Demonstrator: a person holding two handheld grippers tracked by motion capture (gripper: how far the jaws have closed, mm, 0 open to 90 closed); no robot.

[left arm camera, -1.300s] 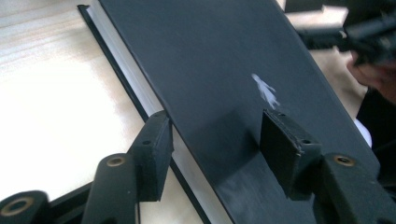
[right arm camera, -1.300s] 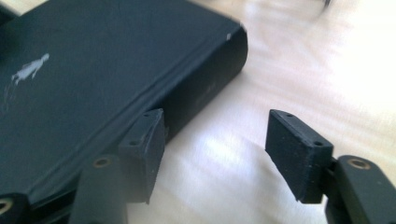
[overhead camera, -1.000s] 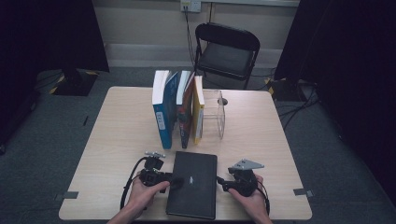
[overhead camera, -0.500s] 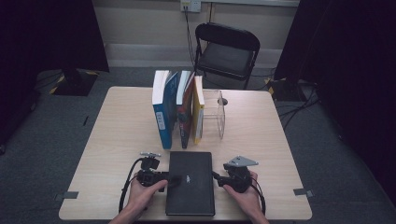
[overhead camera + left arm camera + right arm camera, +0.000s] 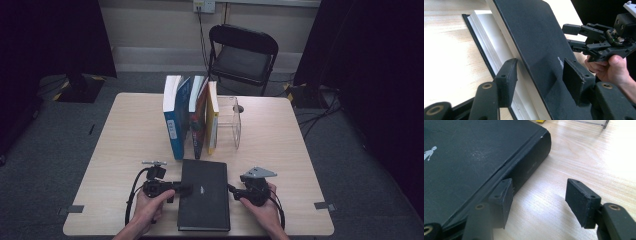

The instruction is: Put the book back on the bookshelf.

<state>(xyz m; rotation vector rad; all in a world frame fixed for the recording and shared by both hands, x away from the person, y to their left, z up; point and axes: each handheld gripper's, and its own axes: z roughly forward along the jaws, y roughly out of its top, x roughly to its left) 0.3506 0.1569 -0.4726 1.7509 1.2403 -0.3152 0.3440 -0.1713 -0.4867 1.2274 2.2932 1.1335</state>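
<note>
In the high view, a flat black hardcover book [image 5: 204, 194] is seen lying at the near edge of a pale wooden table [image 5: 125, 130], between the two hands. The left gripper [image 5: 181, 189] is laid against the book's left edge, and the right gripper [image 5: 230, 190] sits just beside its right edge. Farther off, a row of upright books [image 5: 191, 117] is propped against a clear acrylic bookend [image 5: 234, 121], and a black folding chair [image 5: 243, 56] stands beyond the table.

In the left gripper view, something hidden from above is shown: the matte black front cover is tilted up off the white page block [image 5: 499, 53], with one jaw set under the cover against the pages and the other above it. The jaws have just been closing, with the cover between them; whether the pads press on it cannot be told. The right gripper [image 5: 572, 37] is visible across the book, its jaws parted.

In the right gripper view, the book's rounded, slightly scuffed spine [image 5: 529, 162] is seen. One ribbed rubber pad rests at the spine; the other stands apart over bare wood grain, so the jaws are moderately wide and grip nothing.
</note>
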